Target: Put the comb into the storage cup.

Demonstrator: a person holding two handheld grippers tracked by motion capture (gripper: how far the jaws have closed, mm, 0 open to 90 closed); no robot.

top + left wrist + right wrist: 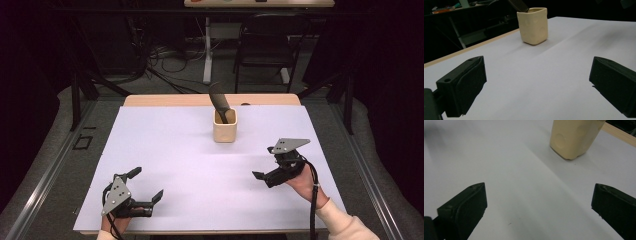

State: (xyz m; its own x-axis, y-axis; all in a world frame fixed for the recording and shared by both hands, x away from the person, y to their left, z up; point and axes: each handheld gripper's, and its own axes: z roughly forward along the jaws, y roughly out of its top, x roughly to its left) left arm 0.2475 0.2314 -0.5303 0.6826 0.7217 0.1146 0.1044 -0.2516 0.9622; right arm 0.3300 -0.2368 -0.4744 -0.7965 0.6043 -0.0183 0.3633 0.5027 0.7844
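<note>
A cream square cup [224,126] stands upright toward the back of the white-covered table [175,160]. A dark flat tool [220,101] leans out of it toward the back left. My left gripper [146,184] rests open near the front left edge, with nothing between its jaws. In the left gripper view the cup [533,25] stands well ahead of the open gripper [537,85], with the dark tool [518,5] at its rim. My right gripper [265,162] is open at the front right, pointing left. In the right gripper view the cup [572,137] is ahead and to the right of the open gripper [539,207].
A bare wooden strip [165,100] runs along the table's far edge. Beyond it on the floor stand a black chair [267,45] and a white desk leg [207,50] among cables. Dark stands flank the table on both sides.
</note>
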